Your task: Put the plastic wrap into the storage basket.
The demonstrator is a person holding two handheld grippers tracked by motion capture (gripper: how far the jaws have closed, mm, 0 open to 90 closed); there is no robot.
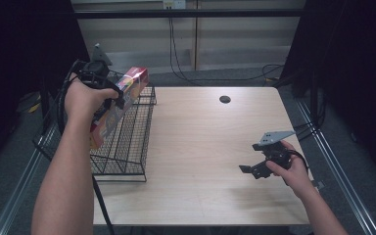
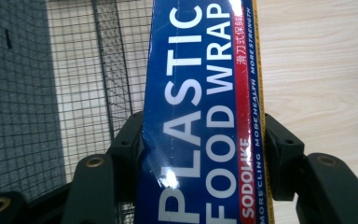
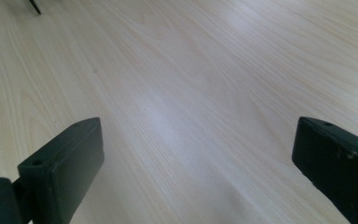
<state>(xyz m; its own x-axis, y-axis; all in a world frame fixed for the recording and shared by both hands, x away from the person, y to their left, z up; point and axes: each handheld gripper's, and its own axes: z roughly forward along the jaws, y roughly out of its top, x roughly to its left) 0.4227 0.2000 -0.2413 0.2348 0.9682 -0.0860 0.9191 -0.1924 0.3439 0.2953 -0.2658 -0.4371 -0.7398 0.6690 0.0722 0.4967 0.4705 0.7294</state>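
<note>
The left gripper (image 2: 200, 154) is clamping a plastic food wrap box (image 2: 200, 116), holding it tilted above the wire basket (image 1: 127, 147) at the table's (image 1: 200, 147) left edge; the right gripper (image 3: 196, 163) is hovering wide open, empty, well right of the basket.

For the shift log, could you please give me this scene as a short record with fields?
left gripper: shut on box, held above basket
box: long, blue face reads PLASTIC FOOD WRAP
basket: black wire, at table's left edge
right gripper: open, holds nothing, low over table
hole: dark, round, far side of table
</note>
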